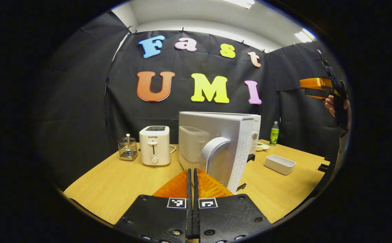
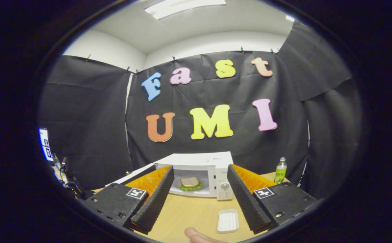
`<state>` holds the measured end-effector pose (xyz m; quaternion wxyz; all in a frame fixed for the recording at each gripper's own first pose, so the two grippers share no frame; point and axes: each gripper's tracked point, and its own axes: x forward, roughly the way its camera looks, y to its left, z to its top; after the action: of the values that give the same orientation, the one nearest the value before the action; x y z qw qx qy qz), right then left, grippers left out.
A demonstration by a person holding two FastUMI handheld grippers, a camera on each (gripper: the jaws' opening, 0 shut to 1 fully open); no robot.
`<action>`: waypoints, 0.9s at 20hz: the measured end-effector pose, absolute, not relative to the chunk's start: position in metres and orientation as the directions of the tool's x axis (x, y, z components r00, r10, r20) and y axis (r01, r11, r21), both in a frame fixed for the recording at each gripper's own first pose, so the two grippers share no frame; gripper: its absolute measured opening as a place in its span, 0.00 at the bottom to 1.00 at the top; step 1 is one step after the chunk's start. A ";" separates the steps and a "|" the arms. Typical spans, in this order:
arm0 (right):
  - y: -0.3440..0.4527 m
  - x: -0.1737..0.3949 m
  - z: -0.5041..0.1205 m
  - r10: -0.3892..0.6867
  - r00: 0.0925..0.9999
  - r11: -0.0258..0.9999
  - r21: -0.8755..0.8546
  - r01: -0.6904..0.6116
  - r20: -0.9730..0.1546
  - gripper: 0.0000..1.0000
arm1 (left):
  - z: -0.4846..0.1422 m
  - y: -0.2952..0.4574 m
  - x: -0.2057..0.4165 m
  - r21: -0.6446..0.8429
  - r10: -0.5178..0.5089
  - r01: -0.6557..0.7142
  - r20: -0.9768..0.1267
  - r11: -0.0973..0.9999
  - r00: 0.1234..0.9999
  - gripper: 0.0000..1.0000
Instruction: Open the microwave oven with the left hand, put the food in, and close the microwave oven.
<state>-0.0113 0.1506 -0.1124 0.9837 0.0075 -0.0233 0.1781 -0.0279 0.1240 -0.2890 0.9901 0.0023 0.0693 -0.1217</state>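
Note:
The white microwave (image 2: 199, 160) stands on the wooden table with its door (image 1: 231, 148) swung wide open. A sandwich (image 2: 190, 183) lies inside the cavity. In the left gripper view the door is seen nearly edge-on, its curved handle (image 1: 213, 148) facing me. My left gripper (image 1: 193, 171) is shut with nothing between its fingers, just below and left of that handle. My right gripper (image 2: 199, 192) is open and empty, back from the table and facing the open cavity. In the left gripper view the right gripper (image 1: 319, 87) hangs high at the right in a hand.
A white toaster (image 1: 154, 145) and a wire holder (image 1: 127, 148) stand left of the microwave. A shallow white tray (image 2: 228, 221) lies on the table (image 2: 189, 212) in front of it, a green bottle (image 2: 280, 170) at the back right. A fingertip (image 2: 196, 234) shows at the bottom.

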 end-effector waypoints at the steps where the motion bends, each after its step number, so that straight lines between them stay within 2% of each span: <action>1: 0.148 -0.015 -0.112 0.349 0.936 0.937 -0.009 -0.349 0.050 1.00 | -0.289 0.114 -0.026 -0.013 -0.259 0.259 -0.136 0.966 0.956 0.00; 2: 0.145 -0.021 -0.112 0.351 0.935 0.936 -0.024 -0.351 0.053 0.92 | -0.290 0.105 -0.024 -0.013 -0.276 0.277 -0.136 0.961 0.951 0.00; 3: 0.142 -0.025 -0.110 0.356 0.933 0.934 -0.037 -0.355 0.056 1.00 | -0.289 0.097 -0.020 -0.013 -0.290 0.291 -0.136 0.957 0.947 0.00; 4: 0.138 -0.027 -0.111 0.356 0.933 0.934 -0.046 -0.353 0.060 1.00 | -0.291 0.089 -0.016 -0.015 -0.305 0.306 -0.139 0.952 0.942 0.00; 5: 0.131 -0.030 -0.111 0.349 0.935 0.937 -0.055 -0.346 0.066 0.93 | -0.291 0.080 -0.011 -0.021 -0.320 0.320 -0.140 0.947 0.937 0.00; 6: 0.125 -0.032 -0.110 0.341 0.937 0.939 -0.058 -0.338 0.073 1.00 | -0.290 0.072 -0.007 -0.030 -0.335 0.334 -0.137 0.942 0.932 0.00; 7: 0.118 -0.034 -0.109 0.332 0.939 0.943 -0.060 -0.328 0.084 0.93 | -0.291 0.062 -0.001 -0.040 -0.351 0.349 -0.136 0.936 0.926 0.00; 8: 0.112 -0.035 -0.107 0.325 0.941 0.945 -0.062 -0.320 0.095 1.00 | -0.293 0.055 0.006 -0.052 -0.361 0.357 -0.142 0.933 0.922 0.00; 10: 0.097 -0.040 -0.102 0.304 0.944 0.953 -0.054 -0.299 0.130 1.00 | -0.298 0.038 0.018 -0.066 -0.388 0.382 -0.161 0.922 0.908 0.00; 11: 0.090 -0.042 -0.104 0.295 0.945 0.955 -0.047 -0.291 0.138 0.92 | -0.297 0.030 0.023 -0.068 -0.403 0.397 -0.164 0.915 0.901 0.00; 12: 0.085 -0.044 -0.103 0.291 0.945 0.957 -0.044 -0.288 0.147 1.00 | -0.297 0.022 0.027 -0.069 -0.419 0.414 -0.166 0.908 0.893 0.00; 13: 0.080 -0.046 -0.103 0.288 0.945 0.958 -0.042 -0.285 0.157 0.93 | -0.298 0.013 0.033 -0.069 -0.435 0.429 -0.170 0.900 0.884 0.00; 14: 0.074 -0.047 -0.105 0.281 0.947 0.960 -0.041 -0.278 0.159 1.00 | -0.298 0.006 0.038 -0.066 -0.445 0.441 -0.173 0.895 0.879 0.00; 15: 0.070 -0.048 -0.107 0.274 0.948 0.962 -0.040 -0.271 0.159 1.00 | -0.299 -0.002 0.042 -0.060 -0.453 0.449 -0.176 0.891 0.874 0.00; 16: 0.066 -0.050 -0.106 0.274 0.947 0.962 -0.041 -0.271 0.165 0.92 | -0.300 -0.008 0.048 -0.054 -0.458 0.456 -0.175 0.888 0.872 0.00; 18: 0.064 -0.051 -0.105 0.284 0.943 0.959 -0.044 -0.280 0.176 0.93 | -0.300 -0.022 0.057 -0.051 -0.469 0.467 -0.171 0.883 0.867 0.00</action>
<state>-0.0509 0.0643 -0.1050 0.9855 -0.0089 -0.0906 0.1431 0.0572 -0.0215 -0.3004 0.9661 -0.0037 0.0896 -0.2423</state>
